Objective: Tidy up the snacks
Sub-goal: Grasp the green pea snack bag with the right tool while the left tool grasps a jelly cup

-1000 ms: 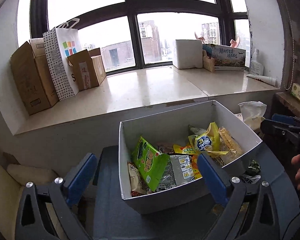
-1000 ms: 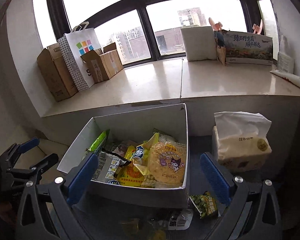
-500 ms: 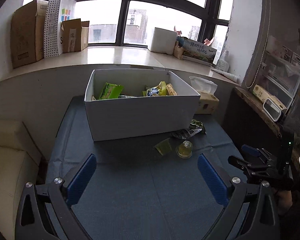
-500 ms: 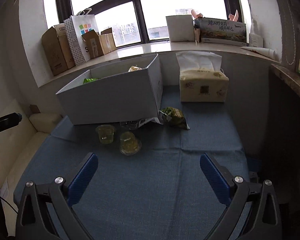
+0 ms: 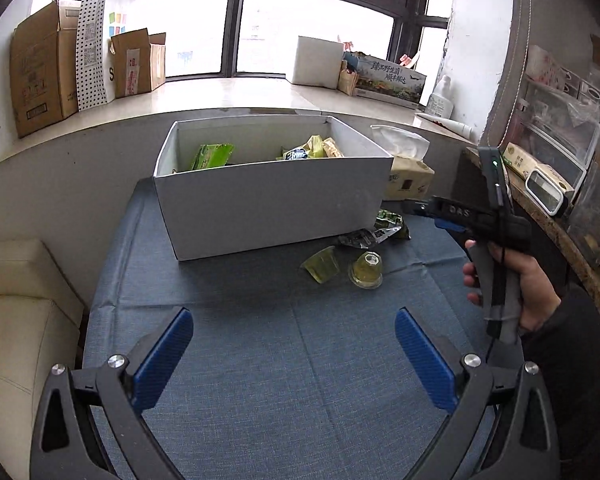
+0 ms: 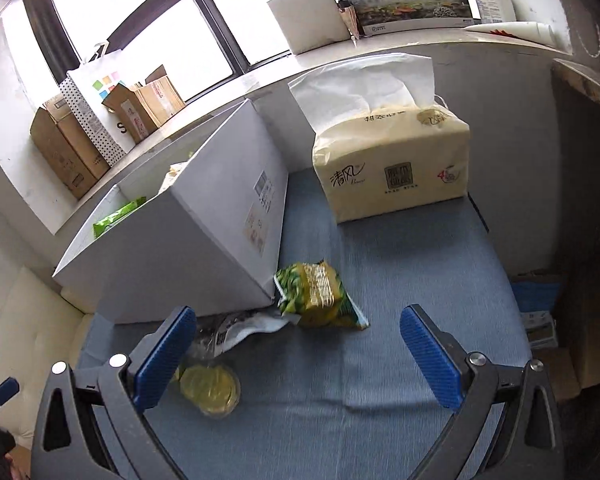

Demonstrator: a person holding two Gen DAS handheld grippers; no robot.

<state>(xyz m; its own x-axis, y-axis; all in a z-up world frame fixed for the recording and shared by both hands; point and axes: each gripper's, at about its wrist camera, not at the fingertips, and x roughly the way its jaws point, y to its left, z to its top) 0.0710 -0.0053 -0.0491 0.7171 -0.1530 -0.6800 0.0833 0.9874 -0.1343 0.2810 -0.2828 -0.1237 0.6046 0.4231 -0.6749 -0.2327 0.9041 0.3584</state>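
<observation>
Since 0.5 s ago, the right gripper (image 6: 296, 350) has pushed in low toward the loose snacks, while the left gripper (image 5: 294, 354) has barely shifted. Going left to right: the left gripper hovers over bare blue cloth (image 5: 260, 360), jaws spread wide and empty. Beyond it stands the white box (image 5: 268, 208), already holding several packets. At the box's near right corner lie 2 jelly cups (image 5: 366, 270), a grey packet (image 5: 364, 238) and a green-yellow snack bag (image 6: 318, 296). The right gripper is released too, fingers wide apart, with the bag lying ahead between them and 1 jelly cup just beside its left finger. A tissue pack (image 6: 392, 168) sits far right. Risk, as I judge it: closing now could catch the grey packet along with the bag, or nudge the cup and roll it away; the slick bag could also slip out mid-lift.
</observation>
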